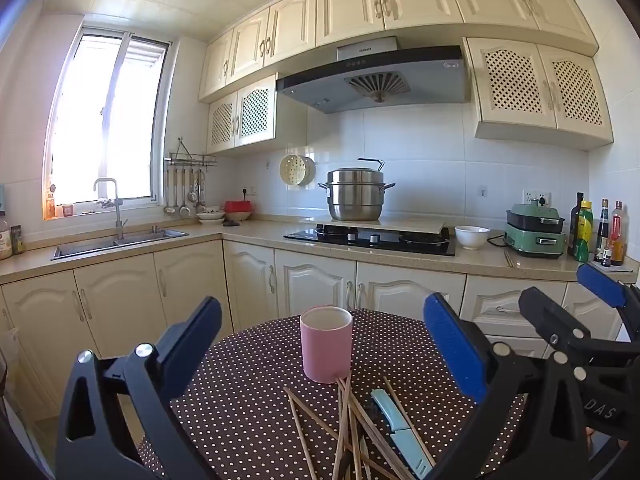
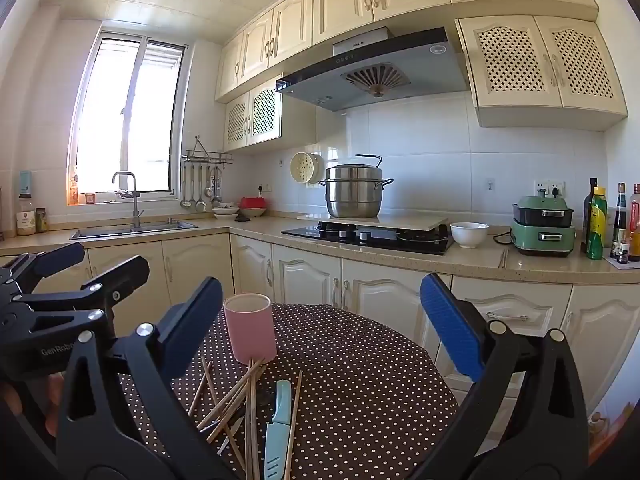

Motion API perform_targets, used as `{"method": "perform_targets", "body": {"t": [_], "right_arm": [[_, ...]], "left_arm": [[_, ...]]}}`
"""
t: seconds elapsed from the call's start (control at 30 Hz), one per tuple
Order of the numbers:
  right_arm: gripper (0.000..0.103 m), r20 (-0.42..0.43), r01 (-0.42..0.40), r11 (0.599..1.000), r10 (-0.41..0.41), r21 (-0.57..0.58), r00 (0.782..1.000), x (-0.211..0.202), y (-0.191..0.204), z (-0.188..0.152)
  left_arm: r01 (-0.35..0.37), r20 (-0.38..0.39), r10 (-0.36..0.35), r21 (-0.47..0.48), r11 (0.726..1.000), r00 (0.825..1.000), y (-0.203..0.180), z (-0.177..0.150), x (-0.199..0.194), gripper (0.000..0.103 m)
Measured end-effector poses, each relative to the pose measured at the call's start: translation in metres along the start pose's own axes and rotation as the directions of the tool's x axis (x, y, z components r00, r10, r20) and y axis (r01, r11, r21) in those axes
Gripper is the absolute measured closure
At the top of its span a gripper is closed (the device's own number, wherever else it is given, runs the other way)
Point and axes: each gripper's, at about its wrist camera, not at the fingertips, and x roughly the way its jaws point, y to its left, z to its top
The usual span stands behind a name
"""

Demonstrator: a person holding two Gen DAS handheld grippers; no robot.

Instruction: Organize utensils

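- Both tools are empty now. The left gripper has its jaws spread wide with nothing between them, and the right gripper is the same, so the step in hand is, I judge, the first pick.
- The things to sort lie on the worktop, which has a dark cloth with white dots. The wooden chopsticks are in a loose crossed heap just in front of the pink cup, some tips touching or almost touching its base.
- A light blue knife lies beside the heap on its right side, and one single chopstick lies next to it.
- The cup stands upright and looks empty from here, so I take it as the holder for the sticks.
- Start with a stick that lies on top of the heap or apart from it; the crossed ones can drag their neighbours.
- Bring the jaws down over the middle of the stick, across its length, and close fully, because it is thin.
- You may steady the cup with the left gripper, as it seems light and may tip when a stick hits the rim.
- Take the knife by its handle, I suggest, and last.
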Motion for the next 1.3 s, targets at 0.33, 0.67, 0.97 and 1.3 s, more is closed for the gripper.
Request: {"method": "perform_targets", "body": {"t": [0.33, 0.67, 0.97, 1.3], "right_arm": [[0.006, -0.002, 0.000, 1.000, 0.000, 0.000, 1.000, 0.0006, -0.0015, -0.0002], [0.006, -0.002, 0.000, 1.000, 0.000, 0.000, 1.000, 0.0001, -0.0010, -0.0010], [0.006, -0.006, -0.001, 1.000, 0.001, 0.006, 1.000, -0.0004, -0.0028, -0.0017], [0.006, -0.008, -0.002, 1.000, 0.002, 0.009, 1.000, -0.0002, -0.0031, -0.0022]], "left_arm": [[-0.002, 0.000, 0.002, 0.001, 1.000, 1.000, -0.0009, 0.0006, 0.0006, 0.004], [-0.003, 0.000, 0.003, 0.002, 1.000, 1.000, -0.0015, -0.0032, 0.0009, 0.004], [-0.004, 0.002, 0.004, 0.007, 1.000, 1.000, -0.0039, -0.0049, -0.0011, 0.004], [-0.003, 0.000, 0.003, 0.007, 1.000, 1.000, -0.0043, -0.0046, -0.0008, 0.004]]}}
